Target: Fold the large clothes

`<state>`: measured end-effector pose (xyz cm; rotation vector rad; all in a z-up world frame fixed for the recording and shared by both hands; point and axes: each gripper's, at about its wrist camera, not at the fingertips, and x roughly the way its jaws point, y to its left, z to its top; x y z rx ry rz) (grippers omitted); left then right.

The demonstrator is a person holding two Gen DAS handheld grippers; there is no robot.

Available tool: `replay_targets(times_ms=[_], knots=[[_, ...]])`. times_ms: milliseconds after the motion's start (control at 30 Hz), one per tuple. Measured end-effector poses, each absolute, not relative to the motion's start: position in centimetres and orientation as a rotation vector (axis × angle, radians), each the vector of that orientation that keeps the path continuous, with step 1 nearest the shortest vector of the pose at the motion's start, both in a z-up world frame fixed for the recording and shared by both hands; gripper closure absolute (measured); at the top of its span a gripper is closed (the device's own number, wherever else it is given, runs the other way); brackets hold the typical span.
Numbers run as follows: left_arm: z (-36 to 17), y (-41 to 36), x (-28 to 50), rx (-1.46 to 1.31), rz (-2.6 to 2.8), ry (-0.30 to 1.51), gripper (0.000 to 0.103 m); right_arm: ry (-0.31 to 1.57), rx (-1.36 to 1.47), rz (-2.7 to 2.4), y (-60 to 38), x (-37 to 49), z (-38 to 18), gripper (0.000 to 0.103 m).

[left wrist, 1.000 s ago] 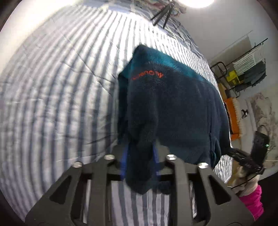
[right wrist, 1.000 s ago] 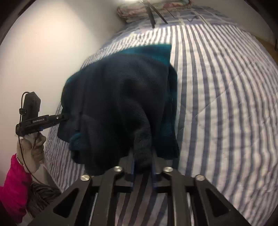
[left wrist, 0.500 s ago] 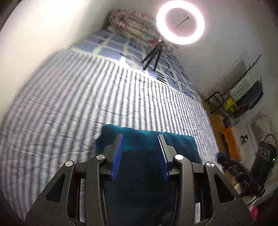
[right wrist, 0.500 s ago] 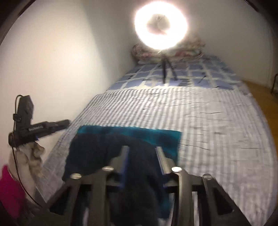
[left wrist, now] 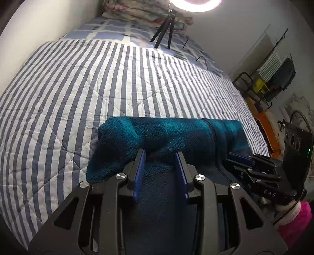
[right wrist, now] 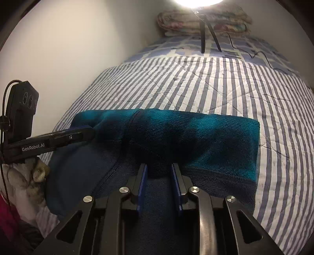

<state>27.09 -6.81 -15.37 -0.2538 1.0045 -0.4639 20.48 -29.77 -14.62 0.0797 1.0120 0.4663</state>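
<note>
- The fleece jacket [left wrist: 176,137], teal at its folded edge and navy nearer the cameras, now lies flat on the striped quilt [left wrist: 78,88] of the bed. 1 second ago both hand-held grippers held it bunched and hanging above the bed.
- The left hand-held gripper [left wrist: 160,155] has let go since then. Its blue pads [left wrist: 138,176] stand apart with fleece lying loosely between them, pinching nothing that I can see.
- The right hand-held gripper [right wrist: 157,166] is likewise parted, its pads [right wrist: 142,184] spread over the navy panel just below the teal band. In the left wrist view its tips [left wrist: 240,158] rest near the jacket's right end.
- In the right wrist view the left hand-held gripper reaches the jacket's left end, touching the fleece there. Whether anything sits between its jaws from that angle I cannot tell.
- The zipper seam [right wrist: 125,141] runs across the fold, and the teal band forms a fairly straight, even far edge.
- My reading: 1 fold has just been laid down and released, so the garment is part-way folded. The navy body near the cameras looks uneven, especially at the left, and probably wants smoothing or another fold.
- A ring light tripod [left wrist: 164,29] and stacked blankets [right wrist: 204,17] sit at the bed's far end, well apart from the jacket.
</note>
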Motion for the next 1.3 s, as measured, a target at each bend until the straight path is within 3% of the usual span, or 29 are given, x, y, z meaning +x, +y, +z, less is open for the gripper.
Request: replay_targets(times_ms=[300,467,600,800,867,900,1100,1300], knots=[[-11.4,-2.3,26.0,-0.365,-0.417,0.953,0.069,0.951,0.173,0.522,-34.0,18.4,-10.0,0.076],[-14.5,-2.3,26.5,-0.327,-0.387,1.057,0.069,1.033,0.105,0.527,-34.5,17.1,-12.7,0.076],[-16.9,-2.4,26.5,-0.354,-0.391,1.075,0.063,1.083,0.156,0.519,-35.7,16.3,-16.1,0.078],[-15.0,0.1,26.4,-0.492,-0.412,1.046,0.059,1.082,0.089,0.485,-35.6,15.6,-13.9,0.080],[-14.8,2.1,27.2,-0.609,-0.392,1.042,0.046,1.051,0.074,0.481,-35.1,14.9,-12.6,0.079],[-15.0,3.1,27.7,-0.683,-0.386,1.045,0.044,1.026,0.069,0.493,-34.6,14.5,-11.9,0.079],[-17.7,4.3,31.4,-0.962,-0.482,1.123,0.044,0.920,0.017,0.665,-27.9,13.0,-9.6,0.079],[-19.4,2.5,33.5,-1.008,-0.547,1.172,0.044,1.000,-0.030,0.759,-23.0,14.0,-13.6,0.079]])
